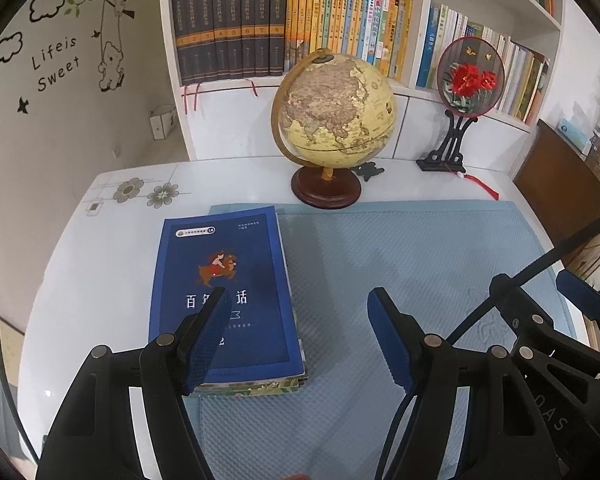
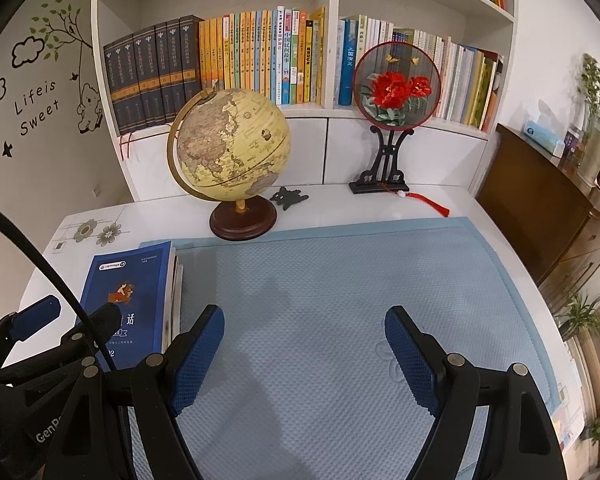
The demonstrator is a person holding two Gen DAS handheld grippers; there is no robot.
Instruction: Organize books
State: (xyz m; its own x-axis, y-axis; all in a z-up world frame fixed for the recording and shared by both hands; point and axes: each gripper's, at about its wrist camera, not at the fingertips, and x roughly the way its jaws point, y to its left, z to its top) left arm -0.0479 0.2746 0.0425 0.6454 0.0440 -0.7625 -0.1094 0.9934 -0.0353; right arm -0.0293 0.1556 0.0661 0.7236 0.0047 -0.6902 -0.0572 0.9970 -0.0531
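A stack of books topped by a dark blue book (image 1: 224, 272) (image 2: 130, 300) lies flat at the left edge of the light blue mat (image 1: 400, 260) (image 2: 320, 300) on the white desk. My left gripper (image 1: 298, 312) is open, hovering above the desk; its left finger overlaps the blue cover in view, its right finger is over bare mat. My right gripper (image 2: 304, 334) is open over the mat, right of the stack, holding nothing. The left gripper (image 2: 66, 320) shows at the right wrist view's left edge, and the right gripper (image 1: 540, 304) at the left wrist view's right edge.
A globe (image 1: 334, 112) (image 2: 232, 148) stands behind the mat. A round red-flower fan on a black stand (image 1: 470, 76) (image 2: 396, 84) sits to its right. A white bookshelf (image 1: 284, 28) (image 2: 228, 60) full of upright books rises behind the desk. A brown cabinet (image 2: 548, 208) stands right.
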